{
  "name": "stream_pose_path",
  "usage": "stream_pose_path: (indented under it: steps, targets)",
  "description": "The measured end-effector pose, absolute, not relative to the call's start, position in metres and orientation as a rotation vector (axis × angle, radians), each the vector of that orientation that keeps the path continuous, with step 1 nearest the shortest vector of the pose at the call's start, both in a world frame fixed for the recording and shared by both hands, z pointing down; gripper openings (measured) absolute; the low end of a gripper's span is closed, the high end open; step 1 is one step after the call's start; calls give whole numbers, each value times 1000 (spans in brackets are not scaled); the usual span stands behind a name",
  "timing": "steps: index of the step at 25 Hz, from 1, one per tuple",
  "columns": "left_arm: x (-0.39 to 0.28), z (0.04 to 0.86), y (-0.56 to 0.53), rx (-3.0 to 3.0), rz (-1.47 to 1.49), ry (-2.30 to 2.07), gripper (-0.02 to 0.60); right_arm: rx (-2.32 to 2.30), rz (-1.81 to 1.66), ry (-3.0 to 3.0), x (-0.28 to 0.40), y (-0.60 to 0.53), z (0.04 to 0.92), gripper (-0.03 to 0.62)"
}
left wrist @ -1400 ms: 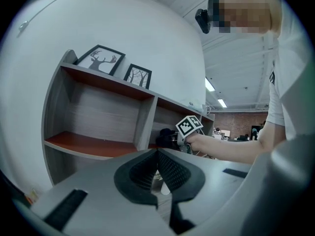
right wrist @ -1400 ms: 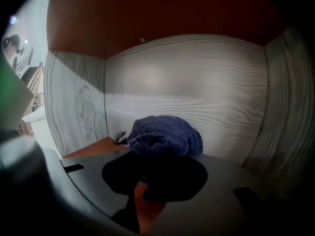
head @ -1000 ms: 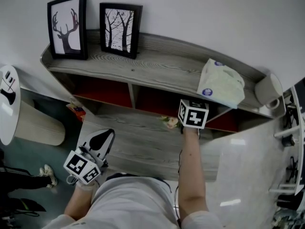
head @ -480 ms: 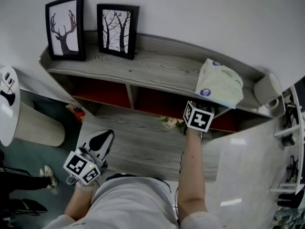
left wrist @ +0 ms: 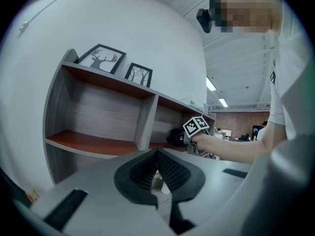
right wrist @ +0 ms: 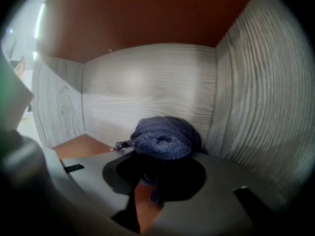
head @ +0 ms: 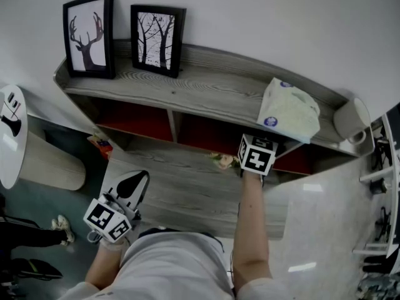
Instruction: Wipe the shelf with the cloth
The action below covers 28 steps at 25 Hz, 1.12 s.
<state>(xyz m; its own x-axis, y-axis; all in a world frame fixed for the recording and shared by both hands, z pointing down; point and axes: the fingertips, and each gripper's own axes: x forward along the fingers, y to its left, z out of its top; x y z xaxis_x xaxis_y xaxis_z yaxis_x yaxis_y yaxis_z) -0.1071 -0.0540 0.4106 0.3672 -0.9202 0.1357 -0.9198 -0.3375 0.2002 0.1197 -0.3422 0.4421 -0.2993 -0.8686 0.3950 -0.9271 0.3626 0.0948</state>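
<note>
Blue cloth [right wrist: 162, 137] bulges beyond the tips of the right gripper [right wrist: 158, 170], whose jaws pinch it near the shelf [right wrist: 147, 90] back wall, while the left gripper [left wrist: 157, 173] holds its jaws pressed together.

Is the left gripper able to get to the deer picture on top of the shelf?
Probably yes: the left gripper hangs low, holding nothing, and nothing stands between it and the deer picture.

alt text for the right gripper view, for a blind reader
The right hand-held gripper is shut on a bunched dark blue cloth inside a shelf compartment, near its back right corner. The walls are pale wood grain; floor and ceiling are reddish-brown.
</note>
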Motion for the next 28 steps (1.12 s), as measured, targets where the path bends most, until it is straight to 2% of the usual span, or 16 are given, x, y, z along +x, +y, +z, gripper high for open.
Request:
stream_pose_path:
  steps: [5, 16, 21, 28]
  targets:
    - [-110, 412, -50, 2371, -3, -1659, 15, 1449, 207, -2405, 73, -332, 437, 100]
    - [-124, 410, -40, 2327, -25, -1727, 15, 1118, -101, -2585, -58, -297, 385, 100]
    - [-127, 409, -37, 2319, -29, -1737, 15, 1054, -285, -2597, -83, -282, 366, 100]
    - [-125, 409, -37, 2326, -32, -1728, 15, 1032, -468, -2630, -83, -256, 342, 100]
